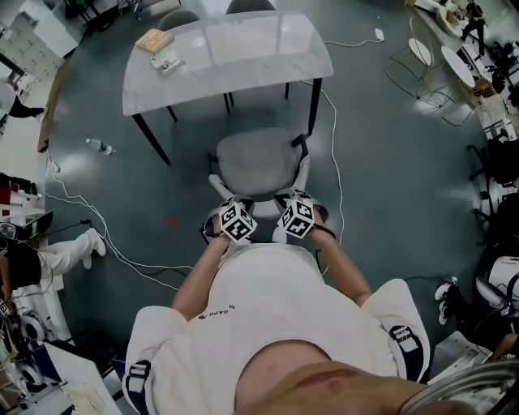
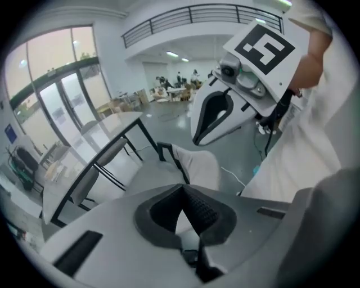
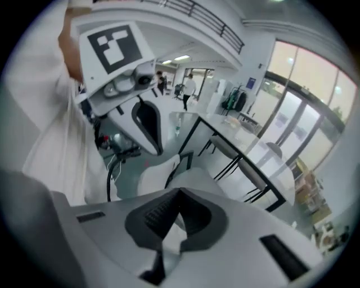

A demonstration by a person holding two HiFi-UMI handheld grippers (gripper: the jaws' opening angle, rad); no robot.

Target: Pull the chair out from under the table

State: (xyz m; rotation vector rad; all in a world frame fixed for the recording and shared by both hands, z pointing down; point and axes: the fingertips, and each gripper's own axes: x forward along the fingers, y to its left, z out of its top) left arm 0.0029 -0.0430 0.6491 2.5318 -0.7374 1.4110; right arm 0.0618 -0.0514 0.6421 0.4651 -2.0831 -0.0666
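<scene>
The grey-seated chair (image 1: pixel 258 162) stands on the floor just clear of the table's near edge, its white backrest toward me. The glass-topped table (image 1: pixel 227 57) with black legs is behind it. My left gripper (image 1: pixel 231 219) and right gripper (image 1: pixel 298 215) hang side by side above the backrest, both pointing down at the chair. In the left gripper view the left gripper (image 2: pixel 181 188) is shut with nothing between its pads, and the chair (image 2: pixel 152 174) lies below. In the right gripper view the right gripper (image 3: pixel 179 194) is also shut and empty above the chair (image 3: pixel 188 180).
A flat box (image 1: pixel 154 40) and a small item lie on the table's far left corner. Two more chairs (image 1: pixel 178 16) stand behind the table. A bottle (image 1: pixel 99 146) and white cables (image 1: pixel 334 162) lie on the floor. Furniture and clutter line both sides.
</scene>
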